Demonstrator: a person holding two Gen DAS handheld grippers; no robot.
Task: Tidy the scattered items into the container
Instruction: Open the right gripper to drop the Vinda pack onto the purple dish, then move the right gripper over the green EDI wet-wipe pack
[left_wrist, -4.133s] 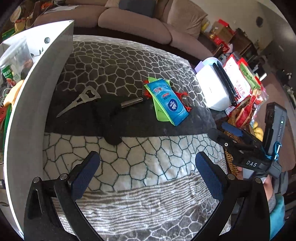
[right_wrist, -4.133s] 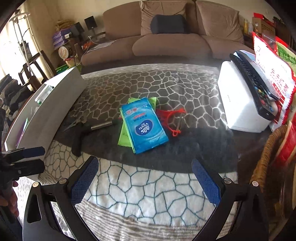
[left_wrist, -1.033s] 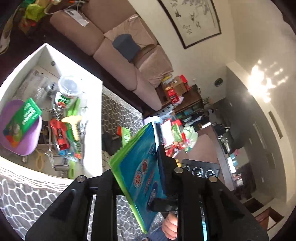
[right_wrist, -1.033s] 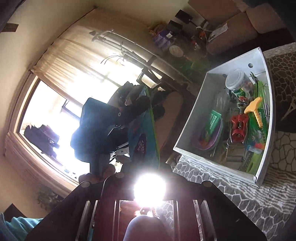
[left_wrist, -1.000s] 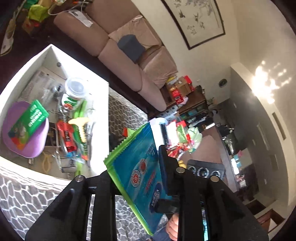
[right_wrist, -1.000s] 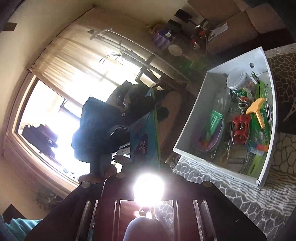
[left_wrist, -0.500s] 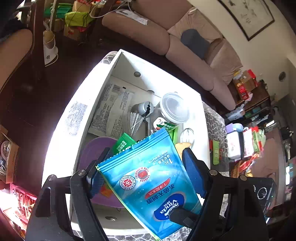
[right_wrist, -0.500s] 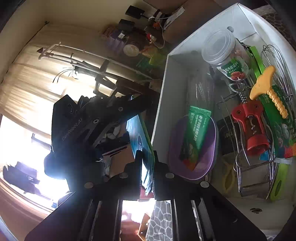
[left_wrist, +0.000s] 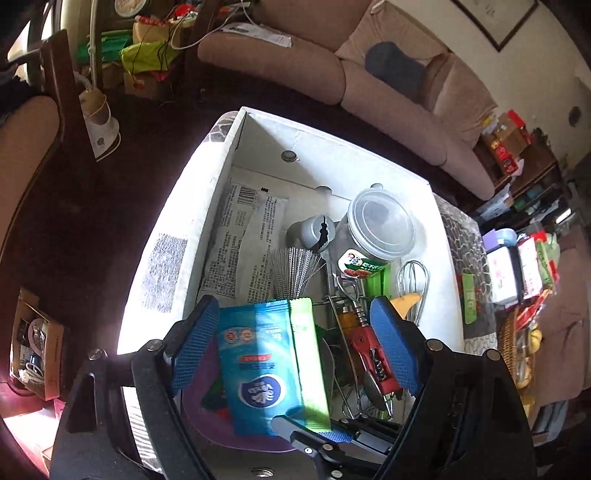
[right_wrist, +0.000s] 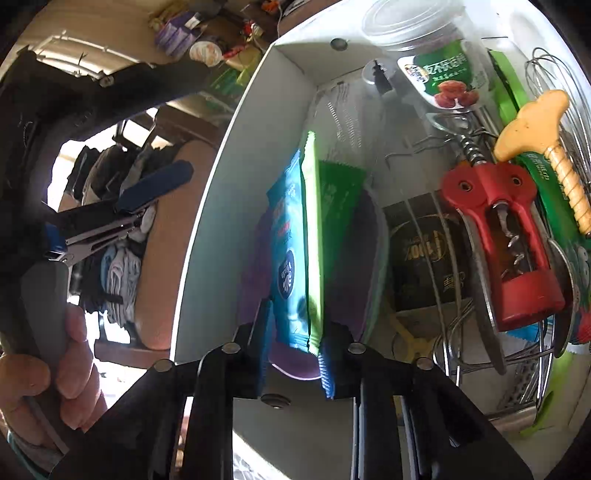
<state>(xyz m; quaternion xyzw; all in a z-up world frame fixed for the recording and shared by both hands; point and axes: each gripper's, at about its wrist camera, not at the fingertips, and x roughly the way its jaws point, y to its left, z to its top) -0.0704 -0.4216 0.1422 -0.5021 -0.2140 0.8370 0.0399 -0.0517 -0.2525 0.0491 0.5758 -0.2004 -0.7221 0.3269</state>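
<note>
A blue tissue pack (left_wrist: 258, 362) with a light green pack (left_wrist: 306, 354) against it hangs low inside the white box (left_wrist: 177, 229), over a purple bowl (left_wrist: 207, 417). My left gripper (left_wrist: 293, 345) straddles both packs; its jaws are opening and stand wide, neither pad pressing. In the right wrist view the packs (right_wrist: 288, 251) stand edge-on between the fingers of my right gripper (right_wrist: 293, 356). Its jaws are opening around the packs' lower edge and no longer squeeze it. The right fingertips (left_wrist: 295, 432) show under the packs in the left wrist view.
The box also holds a red corkscrew (right_wrist: 506, 240), a clear jar (left_wrist: 376, 232), a whisk (left_wrist: 413, 280), a yellow-handled tool (right_wrist: 532, 122) and a dark green sachet (right_wrist: 338, 206). A green packet (left_wrist: 469, 295) lies on the patterned cloth right of the box. A sofa (left_wrist: 369, 74) stands behind.
Both grippers came down from beside the box to over the bowl, carrying the packs. The left jaws spread wide off the packs. The right jaws, tight half a second ago, have parted.
</note>
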